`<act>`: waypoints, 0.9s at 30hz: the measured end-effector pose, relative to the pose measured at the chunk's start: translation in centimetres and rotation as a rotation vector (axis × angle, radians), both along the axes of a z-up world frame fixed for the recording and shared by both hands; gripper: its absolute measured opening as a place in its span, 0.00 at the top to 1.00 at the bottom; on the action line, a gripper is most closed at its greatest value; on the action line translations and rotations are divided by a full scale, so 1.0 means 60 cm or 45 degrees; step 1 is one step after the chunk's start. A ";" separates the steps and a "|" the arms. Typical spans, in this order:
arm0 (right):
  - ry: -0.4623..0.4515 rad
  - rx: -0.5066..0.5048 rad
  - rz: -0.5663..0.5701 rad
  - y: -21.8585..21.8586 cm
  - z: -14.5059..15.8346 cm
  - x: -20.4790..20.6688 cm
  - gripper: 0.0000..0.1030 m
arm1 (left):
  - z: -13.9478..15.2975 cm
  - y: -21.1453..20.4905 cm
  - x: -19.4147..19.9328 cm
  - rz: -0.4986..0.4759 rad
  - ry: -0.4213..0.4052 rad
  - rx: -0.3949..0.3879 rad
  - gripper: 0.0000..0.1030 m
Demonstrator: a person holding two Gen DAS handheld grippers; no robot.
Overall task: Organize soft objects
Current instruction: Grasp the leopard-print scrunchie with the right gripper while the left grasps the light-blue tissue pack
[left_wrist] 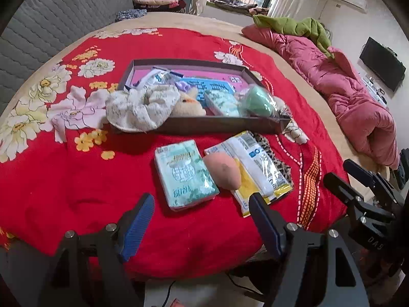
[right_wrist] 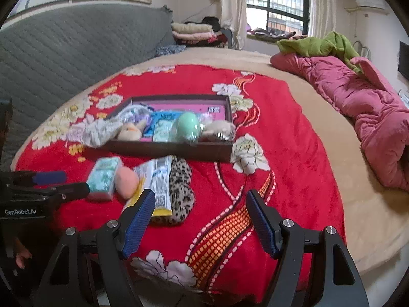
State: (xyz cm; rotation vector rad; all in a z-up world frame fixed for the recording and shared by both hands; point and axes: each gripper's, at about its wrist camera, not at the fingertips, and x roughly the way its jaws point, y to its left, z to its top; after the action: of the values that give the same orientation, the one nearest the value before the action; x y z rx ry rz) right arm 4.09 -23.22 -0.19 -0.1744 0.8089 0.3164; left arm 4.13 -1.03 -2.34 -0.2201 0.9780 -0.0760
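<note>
Both grippers hang at the near edge of the bed, and neither has anything in it. The left gripper (left_wrist: pixel 202 206) has its blue-padded fingers spread wide, the gap lined up on the tissue pack (left_wrist: pixel 184 176) just ahead, which reads like the setup for a grab. The right gripper (right_wrist: pixel 200 211) is spread just as wide over bare red blanket (right_wrist: pixel 294 133), with the leopard-print cloth (right_wrist: pixel 181 192) just off its left finger.

Now the sorting: the shallow brown box (left_wrist: pixel 217 125) sits mid-blanket and is already well stocked. A white cloth (left_wrist: pixel 139 107) spills over its near left wall, next to a beige plush toy (left_wrist: pixel 188 106), a second tissue pack (left_wrist: pixel 222 102) and a green sponge in clear wrap (left_wrist: pixel 257 101); the right view shows a pale fluffy item (right_wrist: pixel 219 129) in the far right corner.

Four soft things are left outside, clustered just in front of the box. The tissue pack lies flat, the pink egg-shaped sponge (left_wrist: pixel 223 174) touches its right edge and rests on a yellow-and-white packet (left_wrist: pixel 258 171), and that packet overlaps the leopard cloth. The pile-up matters, I think: lift the packet first and the sponge likely rolls away. So the task looks past halfway, and the tissue pack is the easy pick, flat, free on its left side, and squashy enough to need a gentle squeeze
</note>
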 end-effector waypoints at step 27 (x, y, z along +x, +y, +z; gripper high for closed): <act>0.184 -0.127 0.088 0.054 -0.129 0.055 0.28 | -0.079 0.004 0.059 0.078 0.113 -0.001 0.26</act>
State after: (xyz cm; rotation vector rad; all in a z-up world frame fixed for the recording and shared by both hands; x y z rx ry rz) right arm 7.40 -19.96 -7.95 -0.2758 0.9639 0.3570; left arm 7.67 -0.77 -7.05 -0.2554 1.0588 -0.0108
